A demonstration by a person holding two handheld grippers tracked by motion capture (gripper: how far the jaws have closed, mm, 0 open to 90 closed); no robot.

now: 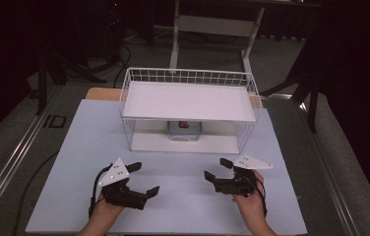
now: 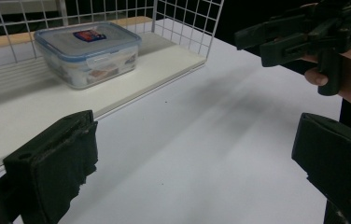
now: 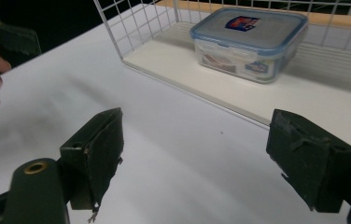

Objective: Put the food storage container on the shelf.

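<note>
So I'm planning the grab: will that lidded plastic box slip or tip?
The lidded plastic box looks rigid, its smooth walls probably slippery. Low and wide on the rack's lower shelf, it should slide, not tip. Contents suggest some weight.

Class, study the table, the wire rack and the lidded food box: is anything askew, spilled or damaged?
Little stands out: the food box sits level and shut in the wire rack. Only the right tool's pads look frayed.

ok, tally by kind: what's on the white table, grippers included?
Black two-jaw grippers: 2, left gripper and right gripper, both open and empty.
White wire-mesh two-tier rack: 1
Clear plastic food container with blue-rimmed lid: 1, on the rack's lower shelf.
Total: 4
</note>
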